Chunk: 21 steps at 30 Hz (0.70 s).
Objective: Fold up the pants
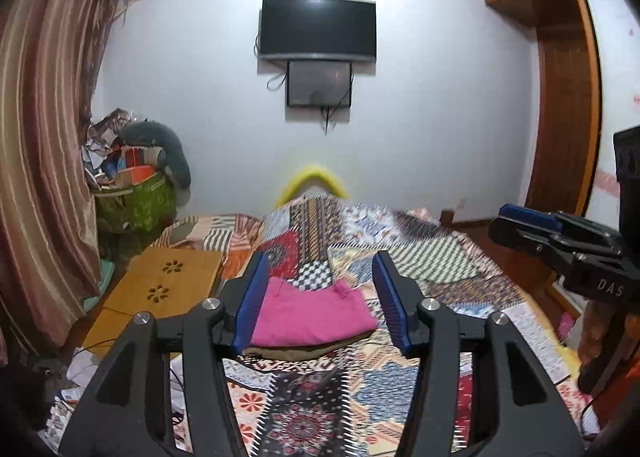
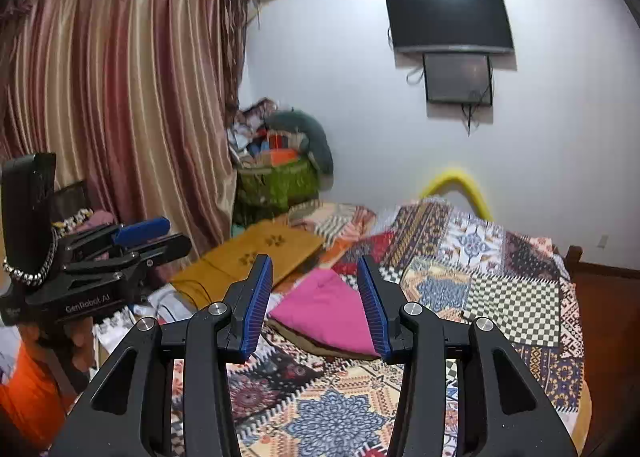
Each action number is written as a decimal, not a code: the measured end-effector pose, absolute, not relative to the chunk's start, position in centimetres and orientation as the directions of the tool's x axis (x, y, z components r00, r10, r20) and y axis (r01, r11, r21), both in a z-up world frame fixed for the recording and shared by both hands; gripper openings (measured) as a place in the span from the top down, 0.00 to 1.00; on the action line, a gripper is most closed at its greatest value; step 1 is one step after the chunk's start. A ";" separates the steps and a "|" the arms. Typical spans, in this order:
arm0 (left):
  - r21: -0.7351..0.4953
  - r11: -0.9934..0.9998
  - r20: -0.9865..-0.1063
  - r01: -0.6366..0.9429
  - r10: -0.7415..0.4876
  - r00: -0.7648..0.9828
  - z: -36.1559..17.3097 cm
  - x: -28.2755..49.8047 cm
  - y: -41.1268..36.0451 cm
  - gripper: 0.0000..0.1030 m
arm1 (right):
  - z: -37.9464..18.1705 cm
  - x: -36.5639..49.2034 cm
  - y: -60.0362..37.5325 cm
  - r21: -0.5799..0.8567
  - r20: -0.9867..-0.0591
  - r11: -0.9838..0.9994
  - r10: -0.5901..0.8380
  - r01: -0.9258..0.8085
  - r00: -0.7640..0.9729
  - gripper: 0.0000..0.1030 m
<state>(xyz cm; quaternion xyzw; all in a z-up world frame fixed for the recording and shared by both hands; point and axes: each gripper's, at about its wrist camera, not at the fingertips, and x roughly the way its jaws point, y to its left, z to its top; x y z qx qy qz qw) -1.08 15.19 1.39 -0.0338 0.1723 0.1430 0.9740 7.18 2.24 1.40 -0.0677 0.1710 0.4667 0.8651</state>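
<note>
Folded pink pants (image 1: 312, 315) lie on top of a folded tan garment (image 1: 296, 352) on the patchwork bedspread (image 1: 424, 257). They also show in the right wrist view (image 2: 328, 311), with the tan garment (image 2: 316, 347) under them. My left gripper (image 1: 320, 297) is open and empty, held above and short of the pile. My right gripper (image 2: 316, 301) is open and empty, also above and short of the pile. The right gripper shows at the right edge of the left wrist view (image 1: 532, 225). The left gripper shows at the left of the right wrist view (image 2: 152, 237).
A wooden lap desk (image 1: 168, 281) lies on the bed's left side, with a cable by it. A green bag of clutter (image 1: 136, 201) stands in the far left corner by the curtain (image 1: 44, 145). A yellow curved thing (image 1: 312, 181) sits behind the bed. A wardrobe (image 1: 560, 97) stands at the right.
</note>
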 end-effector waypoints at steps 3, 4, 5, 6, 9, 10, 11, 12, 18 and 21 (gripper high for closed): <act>-0.017 0.955 -0.300 -0.296 0.277 0.913 2.2 -3.0 13.8 0.39 | 2.1 5.1 0.9 0.049 -0.295 0.556 0.802 -0.830 0.520 0.47; -0.012 0.953 -0.287 -0.301 0.285 0.914 2.4 -3.6 13.3 0.38 | 2.2 4.6 0.6 0.048 -0.278 0.556 0.805 -0.830 0.524 0.46; -0.009 0.952 -0.274 -0.306 0.292 0.917 2.7 -4.2 12.9 0.35 | 2.3 4.3 0.4 0.046 -0.267 0.557 0.807 -0.829 0.527 0.45; -0.009 0.952 -0.265 -0.307 0.294 0.918 2.8 -4.5 12.6 0.30 | 2.3 4.0 0.2 0.043 -0.258 0.559 0.807 -0.828 0.531 0.44; -0.015 0.951 -0.237 -0.309 0.297 0.925 3.3 -5.6 12.0 0.19 | 2.5 3.1 -0.2 0.055 -0.233 0.557 0.814 -0.828 0.532 0.32; -0.014 0.951 -0.228 -0.309 0.298 0.927 3.4 -6.0 11.8 0.17 | 2.5 3.0 -0.3 0.059 -0.227 0.558 0.815 -0.828 0.533 0.30; -0.010 0.951 -0.220 -0.310 0.300 0.928 3.5 -6.2 11.6 0.14 | 2.5 2.9 -0.3 0.060 -0.223 0.562 0.813 -0.825 0.537 0.28; -0.005 0.949 -0.214 -0.315 0.307 0.927 3.5 -6.2 11.5 0.13 | 2.5 2.9 -0.3 0.058 -0.221 0.566 0.811 -0.823 0.542 0.26; -0.001 0.946 -0.197 -0.326 0.319 0.927 3.2 -6.7 11.1 0.08 | 2.6 2.1 -0.6 0.052 -0.204 0.582 0.802 -0.812 0.562 0.11; 0.000 0.943 -0.189 -0.333 0.327 0.926 3.1 -6.8 11.0 0.06 | 2.6 2.0 -0.6 0.046 -0.198 0.594 0.794 -0.803 0.575 0.05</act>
